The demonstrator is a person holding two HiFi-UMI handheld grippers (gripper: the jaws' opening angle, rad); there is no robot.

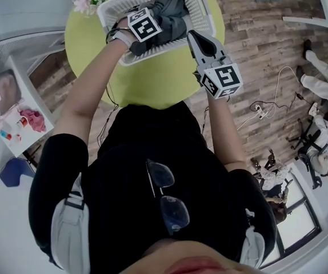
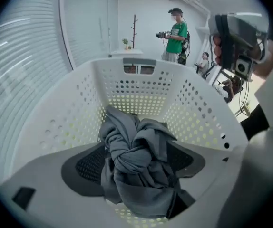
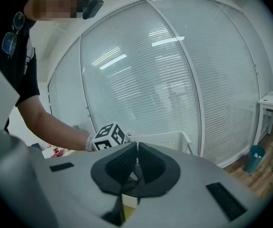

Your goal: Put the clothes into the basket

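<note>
- Clothes point(image 2: 141, 141): one grey garment of soft, matte knit, twisted into a knotted bundle. It sits lower centre in the left gripper view, inside the basket point(image 2: 141, 87) and between the jaws of the left gripper point(image 2: 136, 167).
- Left gripper: jaws set wide, with both black ribbed pads point(image 2: 90, 163) against the sides of the bundle, so it pinches the garment. It points steeply down into the basket.
- Right gripper point(image 3: 136, 163): jaws pressed together with nothing between them. In the head view it is right of centre, just beside the basket's near rim.
- Basket: white rigid plastic, rectangular with flared walls pierced by rows of round holes and a slot handle at the far end. It stands at top centre of the head view on the table point(image 1: 152, 87).
- Table: round, with a smooth lime-green top.
- Step, as judged: the deposit. The garment is within the walls but not yet let go.
- Next move, as judged: spread the jaws fully so the limp fabric drops off the pads, then lift straight up clear of the rim. The knit may cling to the ribbing.
</note>
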